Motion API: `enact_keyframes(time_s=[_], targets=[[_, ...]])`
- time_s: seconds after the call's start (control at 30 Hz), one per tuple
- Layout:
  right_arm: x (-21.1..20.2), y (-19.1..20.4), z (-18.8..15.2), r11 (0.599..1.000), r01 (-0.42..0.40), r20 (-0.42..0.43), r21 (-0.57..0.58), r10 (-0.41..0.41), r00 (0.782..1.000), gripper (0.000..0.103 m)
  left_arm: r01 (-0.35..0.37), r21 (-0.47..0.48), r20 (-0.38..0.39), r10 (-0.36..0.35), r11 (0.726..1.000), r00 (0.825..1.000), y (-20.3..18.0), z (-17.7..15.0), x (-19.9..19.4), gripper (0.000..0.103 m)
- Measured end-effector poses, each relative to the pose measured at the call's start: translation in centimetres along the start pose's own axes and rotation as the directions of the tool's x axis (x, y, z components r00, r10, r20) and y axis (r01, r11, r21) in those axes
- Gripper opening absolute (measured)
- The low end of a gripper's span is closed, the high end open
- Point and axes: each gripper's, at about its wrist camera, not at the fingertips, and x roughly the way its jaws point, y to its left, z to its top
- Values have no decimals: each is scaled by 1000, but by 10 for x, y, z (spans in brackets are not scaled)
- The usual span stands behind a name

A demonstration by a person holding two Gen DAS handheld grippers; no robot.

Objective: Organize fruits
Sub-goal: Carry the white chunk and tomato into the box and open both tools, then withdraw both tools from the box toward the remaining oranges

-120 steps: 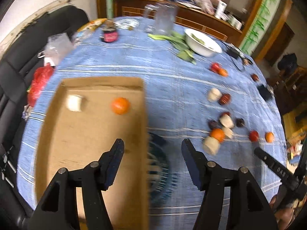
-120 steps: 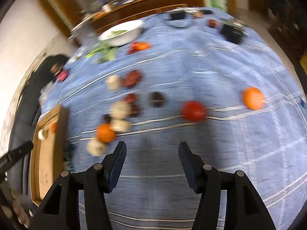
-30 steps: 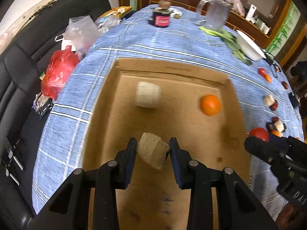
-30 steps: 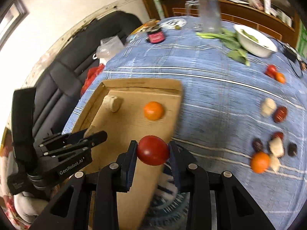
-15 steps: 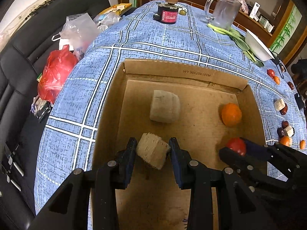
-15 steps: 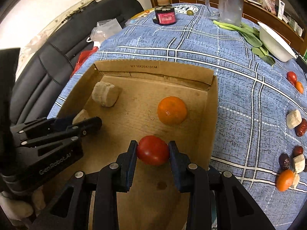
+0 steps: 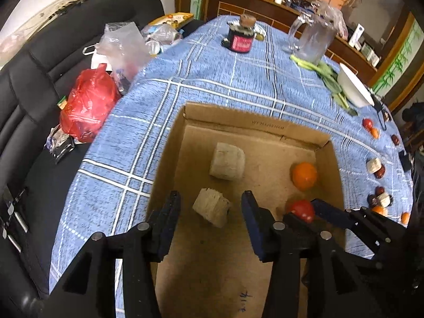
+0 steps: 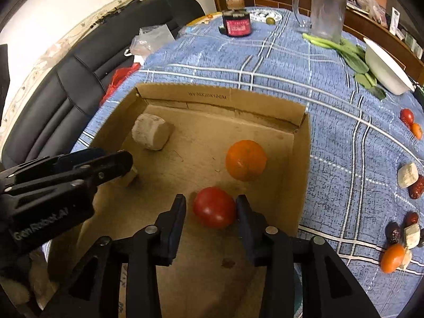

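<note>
box (image 8: 302, 169): right under both claws, already holding an orange (image 8: 246, 159)
left gripper (image 7: 210, 210): just spread, pale chunk (image 7: 211, 210) loose between
right gripper (image 8: 210, 208): just eased apart, tomato (image 8: 214, 207) between, maybe touching one pad
tip: lift straight up, no nudging

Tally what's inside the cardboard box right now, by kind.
Pale fibrous chunks: 2, one at the back and one between the left hand-held gripper's open jaws
Orange fruit: 1
Red tomato: 1
Total: 4
</note>
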Motion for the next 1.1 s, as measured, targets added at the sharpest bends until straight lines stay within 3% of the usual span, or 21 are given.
enact_keyframes(time_s=[0.43, 0.63, 0.73, 0.83, 1.1], targets=[[-61, -35, -23, 996, -4, 83, 90, -4, 997, 53, -26, 60, 66, 22, 998, 998, -47, -19, -52, 51], [-88, -68, -55, 991, 2, 96, 135, -16, 995, 55, -24, 99, 80, 16, 995, 997, -80, -31, -68, 53], [-104, -99, -83, 982, 23, 93, 189, -41, 995, 58, -10, 111, 82, 1, 994, 997, -96, -37, -74, 58], [-115, -136, -114, 962, 53, 76, 269, -76, 994, 58, 1, 124, 67, -9, 992, 998, -112, -46, -71, 60], [-155, -255, -202, 835, 134, 28, 534, -176, 984, 57, 87, 187, -42, -80, 979, 996, -185, -75, -36, 60]])
